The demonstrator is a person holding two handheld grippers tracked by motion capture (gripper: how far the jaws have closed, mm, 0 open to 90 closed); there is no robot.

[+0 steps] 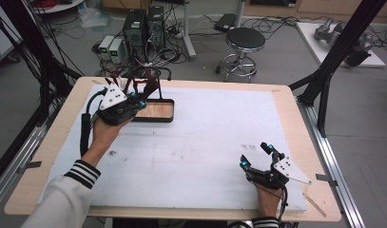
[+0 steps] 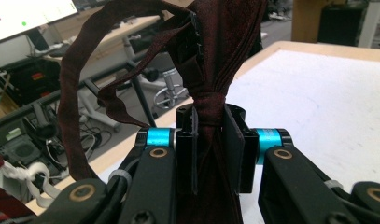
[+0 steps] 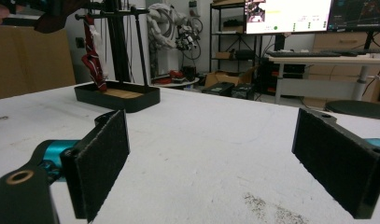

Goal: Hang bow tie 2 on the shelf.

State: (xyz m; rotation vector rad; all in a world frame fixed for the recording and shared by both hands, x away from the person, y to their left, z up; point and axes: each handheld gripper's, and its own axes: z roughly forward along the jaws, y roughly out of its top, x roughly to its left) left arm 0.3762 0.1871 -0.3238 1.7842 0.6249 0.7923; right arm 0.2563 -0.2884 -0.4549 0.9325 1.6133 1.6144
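My left gripper (image 1: pixel 134 97) hovers over the back left of the table, above a black tray-based hanging stand (image 1: pixel 155 111). Its jaws are shut on a dark maroon fabric strip (image 2: pixel 215 56), bunched between the pads, with a loop (image 2: pixel 71 93) curling off to one side. In the high view the strip (image 1: pixel 144 83) rises beside the stand's posts. The right gripper view shows the stand (image 3: pixel 117 95) far off, with a red cloth (image 3: pixel 92 56) hanging from its crossbar. My right gripper (image 1: pixel 256 154) rests low at the front right, open (image 3: pixel 211 154), with nothing between its pads.
A white foam sheet (image 1: pixel 205 142) covers most of the wooden table (image 1: pixel 295 123). Behind the table stand a stool (image 1: pixel 245 40), computer towers (image 1: pixel 143 28) and tangled cables. A black frame strut (image 1: pixel 333 61) rises at the right.
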